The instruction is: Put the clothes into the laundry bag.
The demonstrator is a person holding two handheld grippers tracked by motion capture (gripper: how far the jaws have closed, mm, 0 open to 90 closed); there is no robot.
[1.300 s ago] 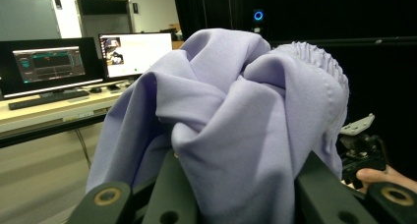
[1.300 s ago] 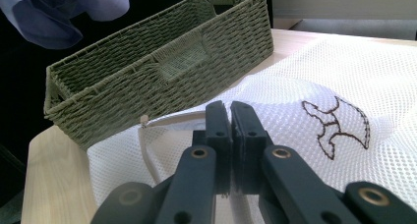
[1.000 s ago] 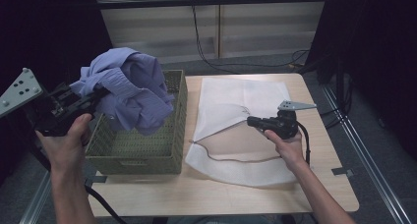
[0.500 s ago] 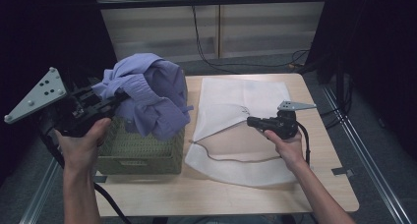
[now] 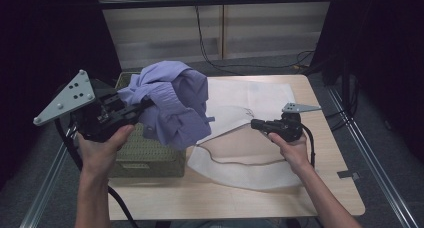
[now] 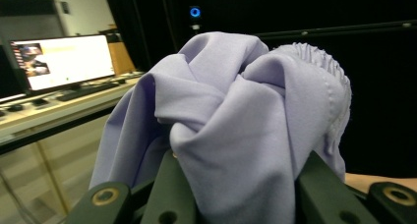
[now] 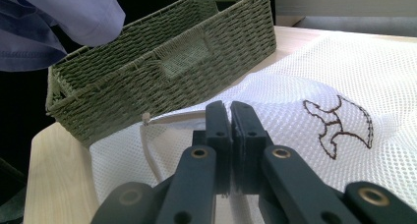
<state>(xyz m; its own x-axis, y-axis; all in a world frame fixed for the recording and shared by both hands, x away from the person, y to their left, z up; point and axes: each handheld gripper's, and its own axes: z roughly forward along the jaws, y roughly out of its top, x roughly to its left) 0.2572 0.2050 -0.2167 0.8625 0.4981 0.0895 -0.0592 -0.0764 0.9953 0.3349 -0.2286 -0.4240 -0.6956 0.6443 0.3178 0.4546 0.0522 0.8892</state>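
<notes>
We clamp the bunched lilac cotton garment point(image 5: 175, 105) in our left gripper point(image 5: 131, 108), lifted clear above the green woven basket point(image 5: 150, 153) so it can travel toward the bag. Our right gripper point(image 5: 256, 124), jaws pinched together on the rim of the white mesh laundry bag point(image 5: 240, 163), holds its mouth raised to receive it. Beneath lies a pale wooden table point(image 5: 320, 188); black curtains point(image 5: 380, 63) surround us.

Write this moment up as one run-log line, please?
left tool: shut on lilac garment, lifted above green basket | right tool: shut on white mesh bag edge | table
</notes>
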